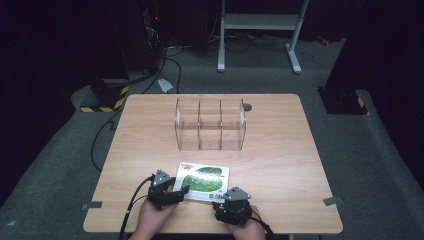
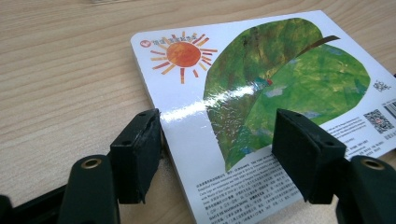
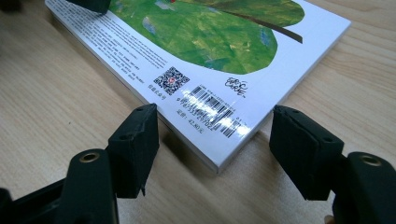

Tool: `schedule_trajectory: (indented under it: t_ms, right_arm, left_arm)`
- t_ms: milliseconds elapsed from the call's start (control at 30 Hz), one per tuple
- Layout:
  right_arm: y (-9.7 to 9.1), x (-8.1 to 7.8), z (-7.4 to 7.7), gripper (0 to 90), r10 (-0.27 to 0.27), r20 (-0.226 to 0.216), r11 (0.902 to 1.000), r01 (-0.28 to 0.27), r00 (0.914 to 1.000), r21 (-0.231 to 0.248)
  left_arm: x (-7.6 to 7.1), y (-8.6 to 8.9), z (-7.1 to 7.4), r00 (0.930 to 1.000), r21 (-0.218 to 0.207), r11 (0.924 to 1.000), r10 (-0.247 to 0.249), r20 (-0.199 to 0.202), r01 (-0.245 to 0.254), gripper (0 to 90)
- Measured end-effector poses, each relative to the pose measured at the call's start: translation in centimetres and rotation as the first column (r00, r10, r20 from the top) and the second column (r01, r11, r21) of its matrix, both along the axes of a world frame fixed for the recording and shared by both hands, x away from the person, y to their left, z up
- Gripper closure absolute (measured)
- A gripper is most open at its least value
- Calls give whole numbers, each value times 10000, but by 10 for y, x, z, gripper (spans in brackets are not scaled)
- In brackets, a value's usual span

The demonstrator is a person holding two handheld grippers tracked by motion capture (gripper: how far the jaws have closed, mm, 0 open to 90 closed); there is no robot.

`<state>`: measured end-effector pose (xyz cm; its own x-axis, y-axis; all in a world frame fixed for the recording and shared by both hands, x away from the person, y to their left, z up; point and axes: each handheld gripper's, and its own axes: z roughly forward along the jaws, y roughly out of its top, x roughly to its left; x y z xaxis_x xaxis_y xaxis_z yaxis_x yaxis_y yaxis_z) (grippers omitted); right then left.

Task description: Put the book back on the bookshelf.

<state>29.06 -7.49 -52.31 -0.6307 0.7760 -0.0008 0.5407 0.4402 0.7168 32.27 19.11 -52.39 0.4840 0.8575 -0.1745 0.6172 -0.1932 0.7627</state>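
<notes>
A picture book lies flat near the table's front edge, its white cover showing green leaves and an orange sun. My left gripper is at the book's left front corner. In the left gripper view its jaws stand wide: one pad is beside the book's edge and the other hangs over the cover. My right gripper is at the book's right front corner. In the right gripper view the jaws straddle the barcode corner, with a gap on each side.
A clear plastic organizer with three upright compartments stands mid-table behind the book. A small grey disc lies by its far right corner. The wooden table has tape tabs at its front corners. Cables and a white stand are on the floor beyond.
</notes>
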Motion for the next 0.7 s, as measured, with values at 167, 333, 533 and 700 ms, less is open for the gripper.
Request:
schedule_trajectory:
  t_ms: [167, 333, 533, 700]
  right_arm:
    - [1, 4, 0, 319, -9, -17, 10000, 9, 10000, 52]
    - [1, 4, 0, 306, 4, -42, 10000, -3, 10000, 88]
    - [2, 5, -1, 252, 96, -130, 9999, -94, 9999, 97]
    - [3, 5, 0, 219, -18, -128, 9999, 20, 9999, 129]
  left_arm:
    - [1, 2, 1, 9999, -135, 9999, 83, 105, -81, 336]
    - [0, 2, 3, 9997, -301, 9995, 137, 193, -131, 339]
    - [-3, 2, 8, 9990, -461, 9988, 198, 395, -180, 344]
    - [-6, 3, 14, 9972, -541, 9985, 138, 737, -98, 349]
